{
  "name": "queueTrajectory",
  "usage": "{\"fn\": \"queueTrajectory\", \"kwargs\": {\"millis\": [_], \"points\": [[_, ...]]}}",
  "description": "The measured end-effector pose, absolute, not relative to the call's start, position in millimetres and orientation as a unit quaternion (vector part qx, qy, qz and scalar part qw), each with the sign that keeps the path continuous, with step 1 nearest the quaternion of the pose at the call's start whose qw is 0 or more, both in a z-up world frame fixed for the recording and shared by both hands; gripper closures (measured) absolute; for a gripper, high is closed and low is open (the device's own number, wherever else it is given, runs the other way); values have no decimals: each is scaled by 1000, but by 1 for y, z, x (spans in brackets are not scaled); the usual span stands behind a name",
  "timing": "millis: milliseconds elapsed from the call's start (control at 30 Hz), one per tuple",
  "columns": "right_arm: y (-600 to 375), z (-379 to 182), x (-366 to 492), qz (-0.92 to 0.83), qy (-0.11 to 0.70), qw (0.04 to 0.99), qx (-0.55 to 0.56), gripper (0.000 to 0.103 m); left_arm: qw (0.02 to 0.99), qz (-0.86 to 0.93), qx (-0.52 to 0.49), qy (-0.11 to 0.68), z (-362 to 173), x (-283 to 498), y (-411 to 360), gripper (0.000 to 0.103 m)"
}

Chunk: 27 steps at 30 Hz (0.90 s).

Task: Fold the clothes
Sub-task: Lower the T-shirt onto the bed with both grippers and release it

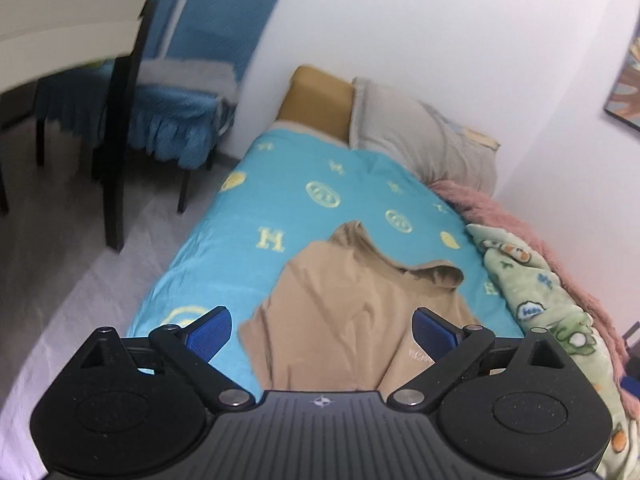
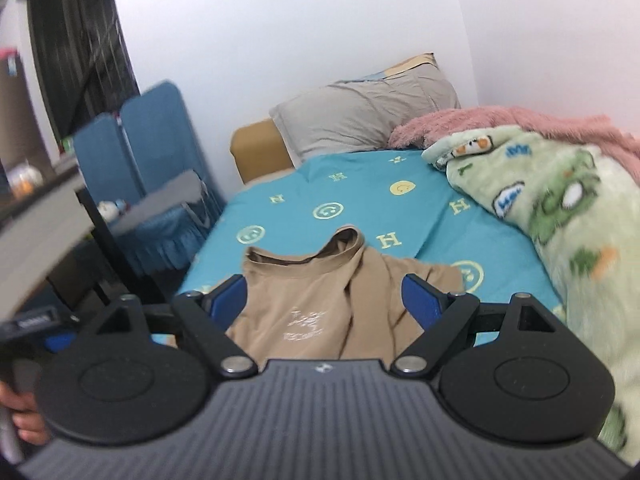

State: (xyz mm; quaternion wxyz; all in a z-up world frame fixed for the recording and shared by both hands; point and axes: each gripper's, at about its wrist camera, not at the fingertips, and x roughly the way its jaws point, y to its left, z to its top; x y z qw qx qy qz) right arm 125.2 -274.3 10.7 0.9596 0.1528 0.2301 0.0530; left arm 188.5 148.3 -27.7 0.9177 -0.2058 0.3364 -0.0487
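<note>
A tan T-shirt [image 1: 340,304] lies crumpled on the turquoise bed sheet [image 1: 280,200], its neck hole toward the pillows. In the right wrist view the same tan T-shirt [image 2: 320,300] shows a pale chest print and a sleeve folded over. My left gripper [image 1: 322,332] hangs above the shirt's near end, jaws wide open with nothing between the blue pads [image 1: 212,332]. My right gripper [image 2: 324,300] is also wide open above the shirt, with empty blue pads [image 2: 420,300]. Neither gripper touches the cloth.
A green cartoon blanket [image 2: 560,220] and a pink fuzzy blanket [image 2: 520,120] are heaped along the bed's right side. A grey pillow [image 1: 420,132] lies at the head. A blue-covered chair [image 1: 188,80] and a table [image 1: 60,32] stand left of the bed. A hand [image 2: 20,412] is at the lower left.
</note>
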Motion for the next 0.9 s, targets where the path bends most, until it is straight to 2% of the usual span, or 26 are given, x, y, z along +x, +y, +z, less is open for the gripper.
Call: {"fn": "queueTrajectory", "kwargs": {"millis": [233,533,700,767,800,900], "points": [[-283,-26,102,36,236,951,195,17,891,-35,-264,367,-75,219,160,15],[-295,-68,141,26,263,938,223,17,875,-16,-290,387,-148,278,160,22],[-296,-87,160,20,292,925,241,17,876,-26,-309,370,-168,296,156,44],[-295,-89,163,15,295,926,235,17,874,-49,-314,368,-171,307,154,83],[-295,-90,164,13,295,927,232,17,874,-55,-307,372,-169,313,151,93],[-297,-93,168,8,295,927,232,17,895,-59,-245,367,-151,331,147,97]]}}
